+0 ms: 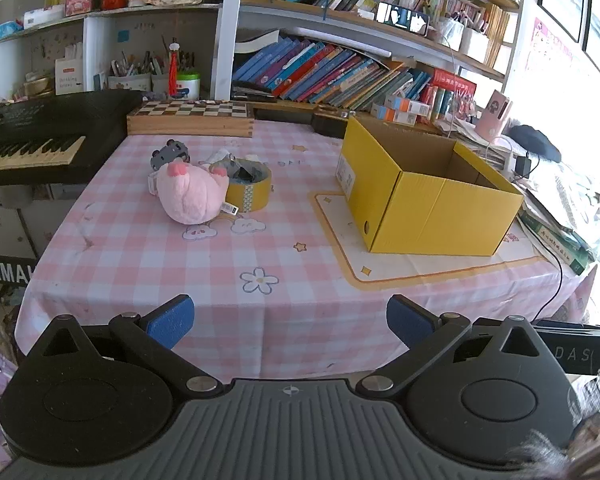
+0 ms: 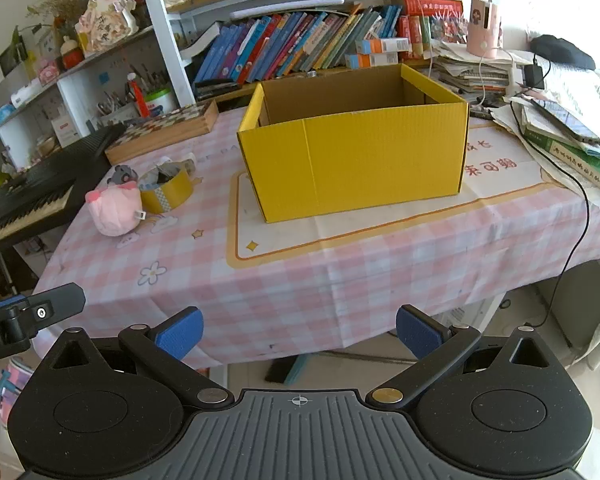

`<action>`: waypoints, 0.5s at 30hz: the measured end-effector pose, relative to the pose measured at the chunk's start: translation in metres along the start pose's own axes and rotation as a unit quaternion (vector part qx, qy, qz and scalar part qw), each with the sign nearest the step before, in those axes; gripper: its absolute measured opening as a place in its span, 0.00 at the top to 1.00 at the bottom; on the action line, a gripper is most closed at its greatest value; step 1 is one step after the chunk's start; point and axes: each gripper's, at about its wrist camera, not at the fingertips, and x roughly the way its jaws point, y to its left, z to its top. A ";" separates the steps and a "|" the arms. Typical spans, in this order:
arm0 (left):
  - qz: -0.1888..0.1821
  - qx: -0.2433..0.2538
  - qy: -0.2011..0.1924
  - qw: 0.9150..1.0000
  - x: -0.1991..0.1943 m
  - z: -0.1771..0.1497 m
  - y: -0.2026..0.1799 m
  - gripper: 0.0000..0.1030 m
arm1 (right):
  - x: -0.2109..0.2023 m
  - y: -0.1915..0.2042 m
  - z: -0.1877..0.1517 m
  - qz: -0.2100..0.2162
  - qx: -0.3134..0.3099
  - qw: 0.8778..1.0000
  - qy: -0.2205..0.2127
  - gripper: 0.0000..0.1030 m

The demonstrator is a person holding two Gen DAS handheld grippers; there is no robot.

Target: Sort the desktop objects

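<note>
A pink plush toy [image 1: 188, 194] lies on the pink checked tablecloth [image 1: 260, 248], against a yellow tape roll [image 1: 250, 190] with crumpled wrappers inside. A small grey toy [image 1: 170, 153] sits behind them. An open yellow cardboard box [image 1: 428, 196] stands to the right; what I see of its inside is bare. My left gripper [image 1: 290, 322] is open and empty at the table's near edge. My right gripper [image 2: 299, 332] is open and empty, short of the table, facing the box [image 2: 352, 152]. The plush [image 2: 114, 210], tape roll [image 2: 166, 192] and grey toy [image 2: 121, 175] show at its left.
A wooden chessboard box [image 1: 190, 118] lies at the back. A black keyboard [image 1: 40, 140] stands left of the table. Stacked books and papers [image 2: 568, 136] with a black cable [image 2: 580, 216] fill the right edge. Bookshelves [image 1: 320, 68] rise behind.
</note>
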 end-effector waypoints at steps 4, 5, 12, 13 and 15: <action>0.001 -0.001 0.000 1.000 0.000 0.001 0.001 0.00 | 0.000 0.000 0.000 0.000 0.000 1.000 0.000 0.00; 0.000 -0.002 0.000 1.000 0.000 0.001 0.001 0.00 | 0.000 0.000 0.000 0.000 0.000 1.000 0.000 0.00; 0.000 -0.013 0.011 1.000 0.001 -0.001 0.006 0.00 | 0.000 0.000 -0.001 -0.001 0.004 1.000 0.001 0.00; 0.000 -0.012 0.011 1.000 0.001 -0.001 0.006 0.00 | 0.000 0.000 -0.002 -0.001 0.004 1.000 0.002 0.00; -0.001 -0.008 0.011 1.000 0.000 -0.002 0.006 0.00 | -0.001 0.001 -0.003 -0.001 0.002 1.000 0.003 0.00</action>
